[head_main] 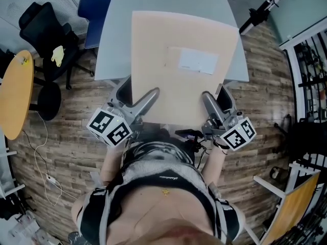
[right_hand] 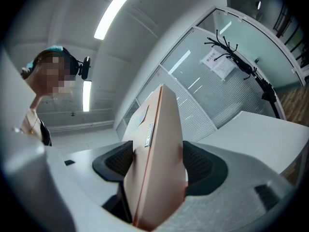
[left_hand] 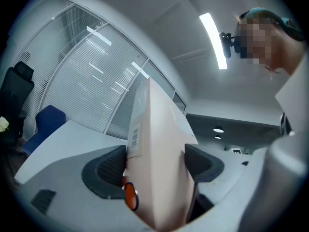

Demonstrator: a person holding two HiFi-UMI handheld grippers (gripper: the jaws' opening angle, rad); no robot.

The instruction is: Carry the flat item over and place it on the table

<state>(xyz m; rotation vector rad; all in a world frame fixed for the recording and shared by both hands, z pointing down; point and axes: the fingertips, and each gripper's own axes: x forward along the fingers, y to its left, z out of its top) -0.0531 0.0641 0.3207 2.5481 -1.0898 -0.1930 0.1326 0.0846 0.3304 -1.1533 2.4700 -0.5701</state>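
1. The left gripper [left_hand: 154, 164] and the right gripper [right_hand: 157, 166] are each clamped on the near edge of the flat item [head_main: 184, 40]. Their black ribbed pads [left_hand: 112, 167] press on both of its faces.
2. To do this step well, I judge both grips should stay level and equally firm so the wide panel does not twist or sag. It should come down flat, with the jaws opening only once the table carries it.
3. The item is a thin, stiff, matte tan cardboard rectangle. A white label [head_main: 198, 61] lies ahead of the right gripper, and a small barcode sticker [left_hand: 134, 135] sits just above the left gripper's left jaw.
4. Ahead of and below the jaws lies the smooth grey table [head_main: 112, 45]. The item reaches out over it, but I cannot tell whether it touches.
5. Beyond the left gripper and further left are a blue chair [head_main: 94, 14] and a black office chair [head_main: 43, 29] on the wood-plank floor [head_main: 76, 116].
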